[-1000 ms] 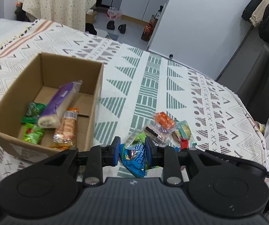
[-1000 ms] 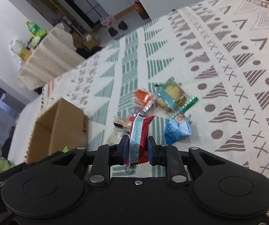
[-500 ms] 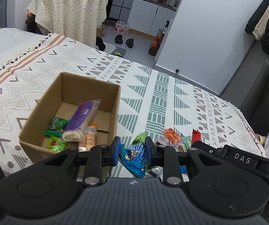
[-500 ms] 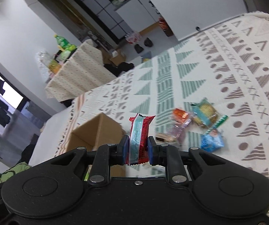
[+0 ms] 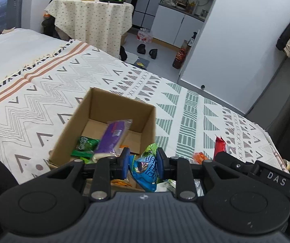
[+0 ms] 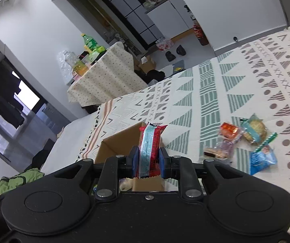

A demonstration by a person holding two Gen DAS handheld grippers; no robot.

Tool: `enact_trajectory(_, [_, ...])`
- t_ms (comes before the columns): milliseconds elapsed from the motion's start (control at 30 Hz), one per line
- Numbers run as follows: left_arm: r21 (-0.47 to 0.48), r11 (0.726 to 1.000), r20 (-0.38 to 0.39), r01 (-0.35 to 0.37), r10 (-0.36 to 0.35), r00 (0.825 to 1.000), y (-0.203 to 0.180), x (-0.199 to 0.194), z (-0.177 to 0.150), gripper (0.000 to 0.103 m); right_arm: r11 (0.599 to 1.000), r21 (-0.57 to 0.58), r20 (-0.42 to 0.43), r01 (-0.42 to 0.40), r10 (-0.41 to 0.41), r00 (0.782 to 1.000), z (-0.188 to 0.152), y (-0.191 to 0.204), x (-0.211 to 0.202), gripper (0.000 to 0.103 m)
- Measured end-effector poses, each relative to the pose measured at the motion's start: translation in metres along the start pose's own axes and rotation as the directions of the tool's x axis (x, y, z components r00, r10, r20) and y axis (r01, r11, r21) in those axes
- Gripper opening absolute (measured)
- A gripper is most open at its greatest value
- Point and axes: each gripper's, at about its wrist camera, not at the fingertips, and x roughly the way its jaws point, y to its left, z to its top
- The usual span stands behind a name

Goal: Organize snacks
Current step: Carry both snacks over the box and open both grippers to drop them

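Across the middle of both views we see a bed covered by a patterned blanket (image 5: 191, 109) in cream, grey and green triangles and zigzags. At the centre of the left wrist view sits an open cardboard box (image 5: 96, 105); in the right wrist view only its far corner (image 6: 122, 139) shows above the gripper body.

Inside the box we see a long purple packet (image 5: 112, 137) lying on its side, and green packets (image 5: 84, 145) beside it at lower left. Their print is too blurred for us to read.

At the bottom centre of the left wrist view, the left gripper (image 5: 143, 163) has its jaws closed narrowly on a blue snack bag (image 5: 146, 169), held over the box's near right corner. The bag carries pale lettering that we cannot make out; its lower part is hidden behind the gripper.

At the bottom centre of the right wrist view, the right gripper (image 6: 149, 163) pinches a red wrapper with a pale blue stripe (image 6: 150, 147), standing upright in front of the box. No writing on it is legible to us. In the left wrist view this gripper enters from the lower right, its body marked "DAS".

On the blanket, right of centre in the right wrist view, loose snacks lie close together: a blue bag (image 6: 262, 159), a teal-edged biscuit pack (image 6: 254, 130), a clear pack (image 6: 220, 148) and an orange packet (image 6: 229, 129).
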Motion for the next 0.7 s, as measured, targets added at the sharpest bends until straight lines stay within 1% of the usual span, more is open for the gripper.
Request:
enact_trajectory(233, [-0.043, 0.999, -0.009, -0.015, 0.015, 1.0, 0.023, 0.009, 0.007, 0.026, 0.999, -0.045, -0.003, -0.025, 0.025, 1.0, -0.006, 0.024, 0.014, 0.021])
enact_trajectory(433, [-0.075, 0.997, -0.022, -0.02, 0.019, 1.0, 0.042, 0.02, 0.011, 0.026, 0.997, -0.08, -0.012, -0.024, 0.023, 1.0, -0.011, 0.038, 0.025, 0.021])
enact_trajectory(600, [-0.096, 0.995, -0.04, -0.016, 0.012, 0.999, 0.057, 0.028, 0.015, 0.027, 0.996, -0.088, -0.031, -0.009, 0.006, 0.999, -0.015, 0.044, 0.037, 0.021])
enact_trajectory(700, [-0.104, 0.995, -0.054, 0.0, -0.006, 0.999, 0.063, 0.034, 0.018, 0.027, 0.995, -0.096, -0.04, -0.013, 0.009, 0.999, -0.018, 0.049, 0.044, 0.021])
